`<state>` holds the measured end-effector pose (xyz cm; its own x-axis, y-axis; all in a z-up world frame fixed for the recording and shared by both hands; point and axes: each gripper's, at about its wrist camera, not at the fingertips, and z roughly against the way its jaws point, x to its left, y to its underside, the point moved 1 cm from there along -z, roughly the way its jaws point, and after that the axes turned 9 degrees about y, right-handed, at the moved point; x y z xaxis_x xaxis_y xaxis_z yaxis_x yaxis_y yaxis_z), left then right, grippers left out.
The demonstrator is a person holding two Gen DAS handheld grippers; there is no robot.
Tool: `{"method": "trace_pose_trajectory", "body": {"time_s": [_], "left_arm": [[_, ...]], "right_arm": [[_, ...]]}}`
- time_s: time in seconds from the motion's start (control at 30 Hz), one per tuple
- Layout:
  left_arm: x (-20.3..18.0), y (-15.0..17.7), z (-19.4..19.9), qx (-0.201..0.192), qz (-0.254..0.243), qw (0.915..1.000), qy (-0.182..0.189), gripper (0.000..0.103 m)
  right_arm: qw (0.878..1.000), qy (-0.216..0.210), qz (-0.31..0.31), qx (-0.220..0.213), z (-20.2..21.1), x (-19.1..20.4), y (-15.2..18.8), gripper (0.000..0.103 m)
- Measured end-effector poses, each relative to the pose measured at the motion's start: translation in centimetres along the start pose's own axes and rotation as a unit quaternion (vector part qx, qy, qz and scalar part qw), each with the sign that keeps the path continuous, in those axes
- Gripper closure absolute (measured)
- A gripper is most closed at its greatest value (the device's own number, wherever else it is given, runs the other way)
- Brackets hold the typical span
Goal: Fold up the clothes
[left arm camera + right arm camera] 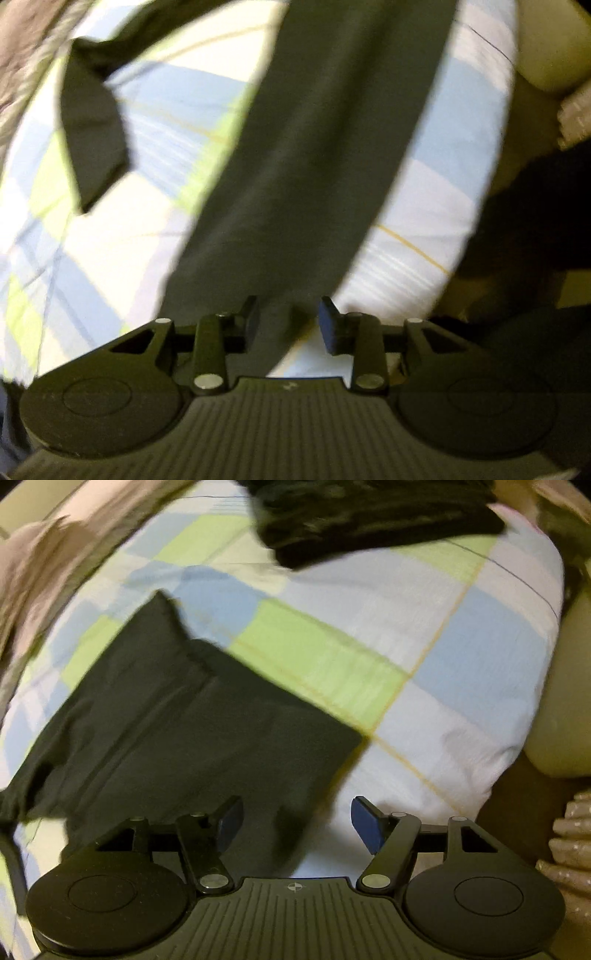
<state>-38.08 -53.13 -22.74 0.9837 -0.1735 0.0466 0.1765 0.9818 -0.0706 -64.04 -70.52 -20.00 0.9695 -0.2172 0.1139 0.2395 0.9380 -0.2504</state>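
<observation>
While both pictures are smeared by motion, the layout is plain enough: a dark garment (pixel 306 158) lies spread on a bed covered in a checked sheet (pixel 155 96) of pale blue, green and white. Seen from the left wrist, the cloth runs as a long band away from the left gripper (pixel 290 325), with a narrower flap (pixel 92 129), perhaps a sleeve, lying off to one side. The fingers (pixel 252 325) there stand apart, a tuck of the dark fabric showing in the gap between them, but neither pad seems to press on it, so I read this gripper as open and holding nothing.

From the right wrist, the same garment (pixel 177 734) appears as a broad, already doubled panel with a straight edge and a clean corner toward the middle of the bed. The right gripper (pixel 297 823) hangs above its near edge with fingers (pixel 364 827) spread wide and empty. Farther off, a stack of dark clothes (pixel 373 520) rests near the head of the bed.

This cloth looks thin, limp and light; it will sag and crease instead of keeping shape, and the soft bedding gives little to press against. Best purchase is probably at a corner or along a hem, pinching both layers together, one gripper at each end of the same edge, so the fold carries over evenly.
</observation>
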Motion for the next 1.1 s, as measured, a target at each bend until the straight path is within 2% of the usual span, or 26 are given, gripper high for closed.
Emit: {"method": "trace_pose_trajectory", "body": {"time_s": [0.07, 0.17, 0.27, 0.3, 0.4, 0.53, 0.57, 0.6, 0.63, 0.73, 0.87, 0.97, 1.1], "left_arm": [[2.1, -0.2, 0.1, -0.011, 0.013, 0.9995, -0.028, 0.069], [5.5, -1.1, -0.9, -0.027, 0.011, 0.9979, -0.058, 0.06], [8.8, -3.2, -2.9, -0.058, -0.007, 0.9954, -0.077, 0.045], [9.9, -4.1, -3.8, -0.071, -0.013, 0.9945, -0.076, 0.042], [13.1, -7.0, -6.9, -0.108, -0.026, 0.9915, -0.067, 0.042], [16.0, -9.6, -10.4, -0.127, -0.059, 0.9892, -0.044, 0.041], [16.5, -9.7, -10.4, -0.13, -0.065, 0.9886, -0.038, 0.045], [17.0, -9.7, -10.4, -0.132, -0.069, 0.9883, -0.034, 0.077], [17.6, -9.6, -10.4, -0.133, -0.074, 0.9879, -0.03, 0.095], [20.3, -8.0, -7.9, -0.161, -0.064, 0.9846, -0.028, 0.097], [26.1, -5.0, -1.9, -0.21, -0.001, 0.9776, 0.001, 0.098], [31.6, -2.0, 3.4, -0.251, 0.065, 0.9657, 0.012, 0.098], [38.5, 1.0, 9.1, -0.285, 0.157, 0.9456, -0.011, 0.098]], "right_arm": [[1.0, -0.016, 0.017, 0.002, 0.9, 1.5, 1.0, 0.035], [0.999, -0.042, 0.035, 0.006, 1.9, 4.4, 2.9, 0.035], [0.997, -0.053, 0.051, 0.002, 2.9, 7.6, 5.1, 0.035], [0.997, -0.054, 0.055, 0.001, 3.2, 8.5, 5.8, 0.035], [0.998, -0.044, 0.054, -0.006, 4.1, 10.8, 8.3, 0.035], [0.999, -0.019, 0.038, 0.011, 4.5, 13.4, 11.8, 0.035], [0.999, -0.011, 0.036, 0.012, 4.6, 13.9, 12.5, 0.035], [0.999, -0.005, 0.033, 0.013, 4.7, 14.5, 13.2, 0.035], [0.999, 0.0, 0.029, 0.017, 4.7, 15.1, 13.8, 0.035], [0.999, 0.003, 0.028, 0.025, 4.8, 17.1, 14.9, 0.035], [0.999, -0.007, 0.045, 0.026, 5.1, 20.0, 15.0, 0.035], [0.998, -0.023, 0.056, 0.022, 5.0, 22.3, 14.1, 0.035], [0.996, -0.046, 0.073, 0.014, 4.7, 25.5, 13.2, 0.035]]}}
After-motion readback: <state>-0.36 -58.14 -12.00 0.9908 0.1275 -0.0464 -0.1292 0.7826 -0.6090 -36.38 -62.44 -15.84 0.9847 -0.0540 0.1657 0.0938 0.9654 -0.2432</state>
